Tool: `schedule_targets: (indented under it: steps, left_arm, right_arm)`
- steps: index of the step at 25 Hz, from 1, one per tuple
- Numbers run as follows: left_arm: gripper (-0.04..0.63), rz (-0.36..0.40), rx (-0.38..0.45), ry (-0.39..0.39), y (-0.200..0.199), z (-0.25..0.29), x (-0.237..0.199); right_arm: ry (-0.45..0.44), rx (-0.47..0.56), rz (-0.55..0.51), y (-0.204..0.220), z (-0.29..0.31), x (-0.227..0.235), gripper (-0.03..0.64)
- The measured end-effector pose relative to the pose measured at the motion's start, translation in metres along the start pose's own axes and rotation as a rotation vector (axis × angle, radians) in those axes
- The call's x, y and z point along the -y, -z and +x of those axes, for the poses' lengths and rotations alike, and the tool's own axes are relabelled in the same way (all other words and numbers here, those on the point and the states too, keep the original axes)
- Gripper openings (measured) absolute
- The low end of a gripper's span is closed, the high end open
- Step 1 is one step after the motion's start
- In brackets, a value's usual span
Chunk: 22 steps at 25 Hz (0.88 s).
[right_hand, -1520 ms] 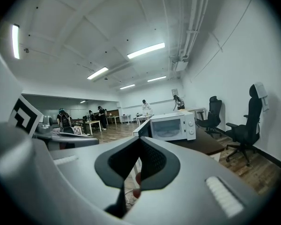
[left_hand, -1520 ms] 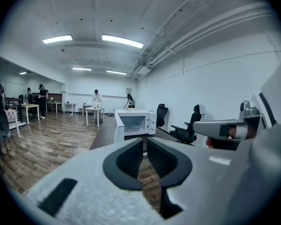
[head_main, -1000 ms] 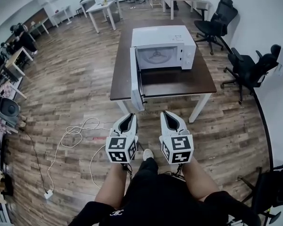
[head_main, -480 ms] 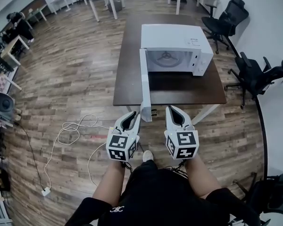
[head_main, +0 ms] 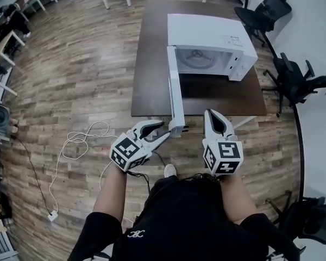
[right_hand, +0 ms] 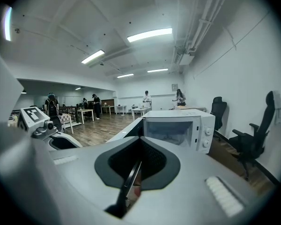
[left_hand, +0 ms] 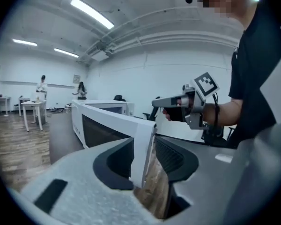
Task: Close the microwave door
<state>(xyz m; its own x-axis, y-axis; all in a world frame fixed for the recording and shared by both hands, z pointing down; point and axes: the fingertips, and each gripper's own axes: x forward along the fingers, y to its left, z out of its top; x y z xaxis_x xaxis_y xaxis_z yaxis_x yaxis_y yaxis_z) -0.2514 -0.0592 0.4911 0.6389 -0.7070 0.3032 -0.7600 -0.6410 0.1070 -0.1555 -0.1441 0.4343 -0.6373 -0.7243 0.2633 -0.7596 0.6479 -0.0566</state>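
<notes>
The microwave (head_main: 212, 37) sits on the dark bench (head_main: 149, 64), set toward the bench's right side, with its cavity open. Its door (head_main: 175, 88) stands swung fully out from the hinge on the left of the opening, and the door's free end reaches past the bench's front edge toward the person. The left gripper (head_main: 165, 129) points in at that free end from the door's outer side. Its jaws have just been opening, and its own view shows the door's edge standing between the parted jaws with a gap beside it, so nothing is clamped. The right gripper (head_main: 210, 113) hangs just beside the door's inner side with its jaws closed together on nothing. The step in hand looks like starting the swing. A pinch is probably not needed. A flat push on the outer face, low and near the free end, would give the most leverage. It should follow the door's arc round toward the control-panel side and not drive straight ahead, which might slide the microwave along the bench. The right gripper stands in the door's path and would have to move clear first, or it could steady the microwave's body instead. Near the end the push should slow, then press firmly until the latch catches. Office chairs (head_main: 299, 83) stand well off to the right, and a white cable (head_main: 79, 143) lies on the wooden floor (head_main: 81, 75) to the left.
</notes>
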Motion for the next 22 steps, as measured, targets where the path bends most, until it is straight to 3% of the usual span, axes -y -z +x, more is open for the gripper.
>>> schedule_targets:
  steps: [8, 14, 16, 22]
  left_arm:
    - [0.209, 0.061, -0.143, 0.197, 0.026, 0.024, -0.003]
    - [0.212, 0.07, -0.162, 0.193, 0.036, 0.043, -0.005]
    - [0.162, 0.077, -0.166, 0.194, 0.039, 0.046, -0.003]
    - [0.16, 0.078, -0.161, 0.198, 0.036, 0.064, 0.004]
  right_arm:
    - [-0.001, -0.032, 0.001, 0.014, 0.015, 0.005, 0.008]
    - [0.02, -0.033, 0.021, 0.013, 0.017, 0.02, 0.008]
    - [0.031, -0.034, 0.032, 0.014, 0.016, 0.025, 0.008]
    - [0.048, -0.03, 0.038, 0.014, 0.015, 0.035, 0.008]
